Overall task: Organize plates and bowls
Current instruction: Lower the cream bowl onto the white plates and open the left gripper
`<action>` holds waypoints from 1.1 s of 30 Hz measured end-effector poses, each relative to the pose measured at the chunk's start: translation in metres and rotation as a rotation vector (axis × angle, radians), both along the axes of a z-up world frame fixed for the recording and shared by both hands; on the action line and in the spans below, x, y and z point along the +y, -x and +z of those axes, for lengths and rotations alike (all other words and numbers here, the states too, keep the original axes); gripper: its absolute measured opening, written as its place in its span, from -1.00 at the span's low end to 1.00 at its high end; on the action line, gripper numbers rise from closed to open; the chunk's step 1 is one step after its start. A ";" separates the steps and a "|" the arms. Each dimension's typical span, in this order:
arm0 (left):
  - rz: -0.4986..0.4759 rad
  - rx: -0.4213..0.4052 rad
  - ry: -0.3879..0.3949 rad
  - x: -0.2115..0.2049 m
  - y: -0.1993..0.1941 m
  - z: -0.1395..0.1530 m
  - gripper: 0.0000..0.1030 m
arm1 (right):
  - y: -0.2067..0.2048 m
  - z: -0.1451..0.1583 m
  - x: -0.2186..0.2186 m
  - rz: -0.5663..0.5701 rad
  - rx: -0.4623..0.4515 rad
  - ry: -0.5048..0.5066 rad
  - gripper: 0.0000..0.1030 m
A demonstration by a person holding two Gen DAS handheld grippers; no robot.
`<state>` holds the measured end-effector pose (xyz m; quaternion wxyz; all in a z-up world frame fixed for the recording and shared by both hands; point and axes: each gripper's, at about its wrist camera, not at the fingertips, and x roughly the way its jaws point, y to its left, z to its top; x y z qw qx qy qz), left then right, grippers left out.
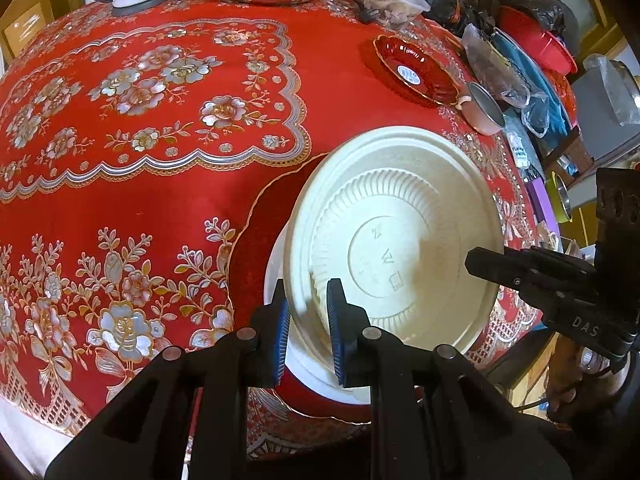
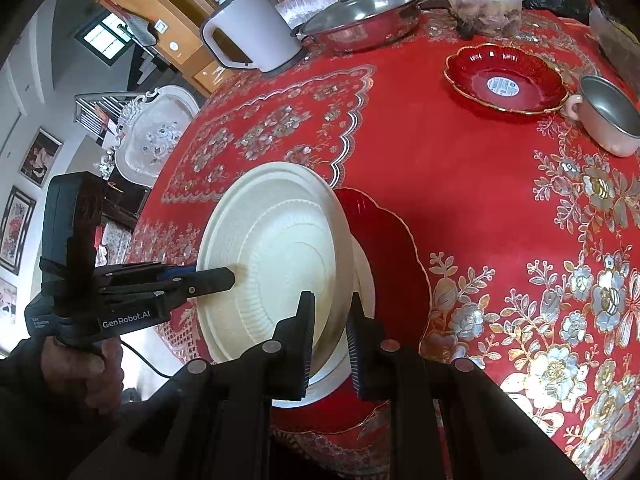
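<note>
A cream plate (image 1: 400, 216) is held tilted up on edge above the table, its embossed underside facing the left wrist view. My left gripper (image 1: 307, 292) is shut on its near rim, blue pads (image 1: 280, 332) on either side. My right gripper (image 2: 331, 300) is shut on the opposite rim of the same cream plate (image 2: 272, 248). Each gripper shows in the other's view: the right gripper (image 1: 476, 262) at the plate's right edge, the left gripper (image 2: 224, 276) at its left. Under the plate lies a white plate (image 2: 366, 276) on a red gold-rimmed plate (image 2: 392, 248).
A red scalloped dish (image 2: 504, 80) with a sticker and a pink mug (image 2: 608, 116) sit at the far right. A lidded steel pan (image 2: 360, 20), a white jug (image 2: 256, 28) and a plastic tub (image 2: 480, 4) line the back. Bags and clutter (image 1: 528, 60) crowd the right edge.
</note>
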<state>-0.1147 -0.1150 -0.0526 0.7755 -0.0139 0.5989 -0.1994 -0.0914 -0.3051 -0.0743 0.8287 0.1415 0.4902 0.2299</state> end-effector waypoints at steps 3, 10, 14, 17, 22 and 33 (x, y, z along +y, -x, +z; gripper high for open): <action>-0.006 -0.010 -0.002 -0.001 -0.002 0.000 -0.70 | -0.003 -0.002 0.000 0.000 0.006 0.002 -0.69; -0.012 -0.020 -0.007 0.000 -0.001 0.002 -0.70 | -0.002 0.001 0.000 -0.003 0.007 -0.007 -0.69; -0.031 -0.044 0.001 -0.001 0.003 0.009 -0.70 | 0.002 0.005 -0.002 -0.006 0.009 -0.018 -0.69; -0.043 -0.033 0.008 -0.002 0.004 0.010 -0.70 | 0.007 0.005 -0.004 -0.007 0.011 -0.020 -0.69; -0.057 -0.013 0.004 -0.005 0.005 0.007 -0.70 | 0.009 -0.002 -0.003 -0.004 0.043 -0.017 -0.69; -0.052 0.023 -0.010 0.000 0.006 -0.002 -0.70 | 0.008 -0.015 0.005 0.003 0.073 -0.020 -0.65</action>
